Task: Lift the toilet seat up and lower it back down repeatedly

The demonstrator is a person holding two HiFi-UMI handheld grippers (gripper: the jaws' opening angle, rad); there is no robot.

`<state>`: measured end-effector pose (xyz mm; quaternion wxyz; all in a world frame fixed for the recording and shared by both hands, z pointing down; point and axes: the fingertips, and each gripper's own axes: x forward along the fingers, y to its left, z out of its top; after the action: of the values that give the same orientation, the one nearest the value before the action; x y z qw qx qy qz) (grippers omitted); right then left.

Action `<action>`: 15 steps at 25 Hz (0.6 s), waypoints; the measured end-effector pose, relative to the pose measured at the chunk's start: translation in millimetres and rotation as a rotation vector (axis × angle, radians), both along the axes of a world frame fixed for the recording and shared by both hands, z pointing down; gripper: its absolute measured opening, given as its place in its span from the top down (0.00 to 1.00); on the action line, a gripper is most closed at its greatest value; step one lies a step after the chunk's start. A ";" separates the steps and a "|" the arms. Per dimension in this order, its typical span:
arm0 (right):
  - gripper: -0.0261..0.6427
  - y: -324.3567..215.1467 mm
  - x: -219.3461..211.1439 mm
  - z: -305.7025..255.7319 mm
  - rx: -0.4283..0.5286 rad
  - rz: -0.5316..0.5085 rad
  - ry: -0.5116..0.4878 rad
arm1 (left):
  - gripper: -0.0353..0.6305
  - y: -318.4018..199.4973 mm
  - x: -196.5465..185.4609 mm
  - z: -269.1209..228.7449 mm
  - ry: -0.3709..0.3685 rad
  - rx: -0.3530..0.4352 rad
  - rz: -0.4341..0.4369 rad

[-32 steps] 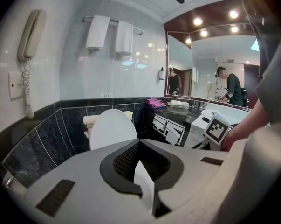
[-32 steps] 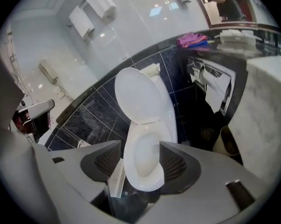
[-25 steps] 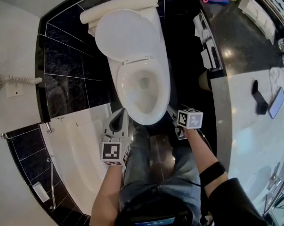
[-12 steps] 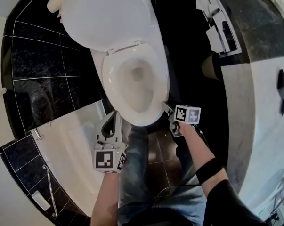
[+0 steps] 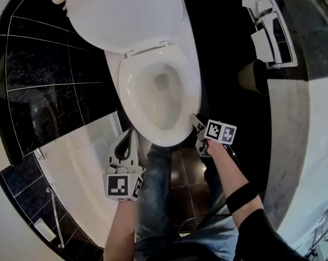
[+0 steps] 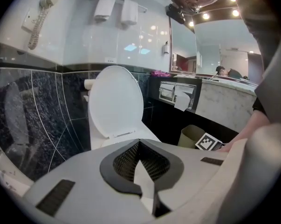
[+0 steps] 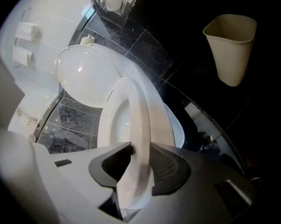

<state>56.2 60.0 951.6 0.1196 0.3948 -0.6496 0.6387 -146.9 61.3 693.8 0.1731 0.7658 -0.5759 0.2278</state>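
Note:
The white toilet has its lid (image 5: 125, 12) raised against the tank and its seat (image 5: 125, 91) lying down on the bowl. My right gripper (image 5: 196, 122) is at the seat's front right rim. In the right gripper view the seat's edge (image 7: 138, 111) runs between the jaws of that gripper (image 7: 140, 146), which have just been closing, and both pads press on it. My left gripper (image 5: 132, 133) hangs just left of the bowl's front, apart from it. Its jaws (image 6: 139, 142) are shut with nothing between them, pointing toward the lid (image 6: 116, 101).
A beige waste bin (image 5: 253, 76) stands on the dark floor right of the toilet, under a wall paper holder (image 5: 267, 34). A white bathtub (image 5: 82, 167) lies at the left. The person's legs in jeans (image 5: 164, 200) stand right before the bowl.
Both grippers have come down toward the bowl's front. The right gripper has rolled and closed its jaws on the seat's front right rim. The left one stays shut and empty.

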 end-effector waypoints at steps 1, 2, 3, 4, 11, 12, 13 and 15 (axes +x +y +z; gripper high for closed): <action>0.76 0.0 0.3 0.2 -0.002 0.007 -0.007 | 0.95 0.6 0.2 2.4 0.004 -0.003 -0.003; 0.76 0.1 0.7 0.4 -0.004 0.008 -0.010 | 0.95 1.0 1.4 4.2 0.007 -0.006 -0.003; 0.76 0.1 1.1 0.6 -0.006 0.005 -0.012 | 0.95 1.4 3.0 5.5 0.009 -0.008 0.000; 0.76 0.0 1.1 0.5 -0.009 0.001 -0.011 | 0.95 1.5 4.8 6.5 0.009 -0.009 0.004; 0.77 -1.5 2.5 -14.0 -0.023 0.008 -0.016 | 0.95 6.9 14.4 10.3 0.004 -0.018 0.028; 0.77 -2.4 2.6 -18.9 -0.022 0.006 -0.020 | 0.95 9.4 15.2 10.9 0.004 -0.021 0.028; 0.77 -3.0 2.4 -24.4 -0.023 0.002 -0.024 | 0.95 12.8 16.0 11.6 0.006 -0.026 0.028; 0.77 -3.6 2.0 -38.2 -0.027 -0.003 -0.032 | 0.95 21.5 20.1 11.1 0.021 -0.046 0.022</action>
<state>58.2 56.4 913.3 0.1155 0.3819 -0.6435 0.6532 -126.8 82.8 704.9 0.1943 0.7704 -0.5600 0.2347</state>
